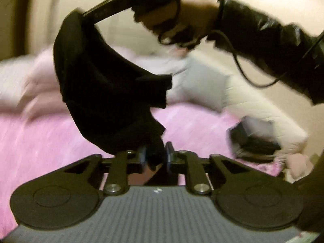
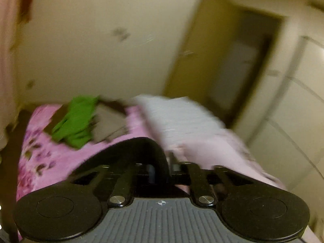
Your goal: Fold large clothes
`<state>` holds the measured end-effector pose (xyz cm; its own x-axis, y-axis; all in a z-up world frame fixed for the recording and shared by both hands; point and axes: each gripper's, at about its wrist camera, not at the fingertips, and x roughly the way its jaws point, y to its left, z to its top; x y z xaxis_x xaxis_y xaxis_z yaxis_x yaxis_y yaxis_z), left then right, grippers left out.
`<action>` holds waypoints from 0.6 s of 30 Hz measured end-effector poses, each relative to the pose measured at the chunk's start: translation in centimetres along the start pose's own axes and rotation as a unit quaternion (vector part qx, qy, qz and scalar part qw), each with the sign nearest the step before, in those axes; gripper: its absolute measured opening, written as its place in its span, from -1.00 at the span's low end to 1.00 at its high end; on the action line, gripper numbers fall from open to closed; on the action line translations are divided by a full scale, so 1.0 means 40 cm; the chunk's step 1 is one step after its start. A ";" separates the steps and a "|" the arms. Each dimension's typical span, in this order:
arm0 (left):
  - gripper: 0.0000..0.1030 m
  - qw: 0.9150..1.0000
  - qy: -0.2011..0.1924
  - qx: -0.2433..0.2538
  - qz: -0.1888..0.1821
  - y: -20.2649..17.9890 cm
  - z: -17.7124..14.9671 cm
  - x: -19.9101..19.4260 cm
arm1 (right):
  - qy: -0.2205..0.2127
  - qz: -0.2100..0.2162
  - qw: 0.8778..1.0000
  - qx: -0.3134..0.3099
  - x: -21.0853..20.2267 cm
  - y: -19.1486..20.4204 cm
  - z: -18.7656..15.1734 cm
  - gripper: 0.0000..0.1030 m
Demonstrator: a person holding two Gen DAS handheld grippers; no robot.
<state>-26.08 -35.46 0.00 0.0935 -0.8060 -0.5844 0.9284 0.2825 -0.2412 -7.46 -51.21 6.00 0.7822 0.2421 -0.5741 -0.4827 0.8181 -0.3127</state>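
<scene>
A black garment (image 1: 97, 81) hangs stretched above the pink bed cover (image 1: 40, 141) between both grippers. In the left wrist view, my left gripper (image 1: 156, 158) is shut on its lower end, with the cloth bunched between the blue pads (image 1: 169, 156). The upper end runs to my right gripper (image 1: 83, 14), held high by a hand (image 1: 194, 14) in a black sleeve (image 1: 263, 36). In the blurred right wrist view, the black garment (image 2: 141, 147) arches up and passes through the narrow gap of the right gripper (image 2: 162, 168), which looks shut on it.
A green garment (image 2: 75, 119) and a grey-brown folded piece (image 2: 109, 125) lie at the far end of the floral pink bed (image 2: 50, 162). White and pale pink bedding (image 2: 182, 121) is heaped on the right. A dark object (image 1: 253, 143) rests beside a white pillow (image 1: 202, 85). A door (image 2: 202, 50) stands beyond.
</scene>
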 end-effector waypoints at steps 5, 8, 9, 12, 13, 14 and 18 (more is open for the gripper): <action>-0.67 0.993 0.067 -0.070 0.067 0.232 -0.158 -0.049 | 0.048 0.040 0.993 0.096 0.287 0.100 -0.077 0.24; -0.49 0.990 0.099 -0.058 0.077 0.337 -0.196 -0.031 | 0.113 0.016 0.980 0.166 0.370 0.127 -0.201 0.24; -0.38 0.990 0.107 -0.048 0.079 0.369 -0.200 -0.012 | 0.137 0.005 0.973 0.188 0.377 0.134 -0.253 0.24; -0.34 0.989 0.127 0.000 0.081 0.448 -0.205 0.052 | 0.201 -0.038 0.946 0.250 0.353 0.136 -0.407 0.24; -0.29 0.988 0.132 0.015 0.079 0.474 -0.196 0.097 | 0.218 -0.051 0.936 0.270 0.328 0.124 -0.460 0.24; -0.26 0.987 0.136 0.035 0.075 0.489 -0.188 0.137 | 0.234 -0.069 0.924 0.293 0.311 0.115 -0.513 0.24; 0.00 0.982 0.144 0.111 0.054 0.510 -0.183 0.313 | 0.268 -0.125 0.884 0.362 0.234 0.101 -0.670 0.24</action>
<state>-8.60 -35.98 -17.90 0.1194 -0.5882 -0.7999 0.9773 0.2116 -0.0097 -12.64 -59.62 -20.95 0.4369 -0.1163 -0.8920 0.2090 0.9776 -0.0251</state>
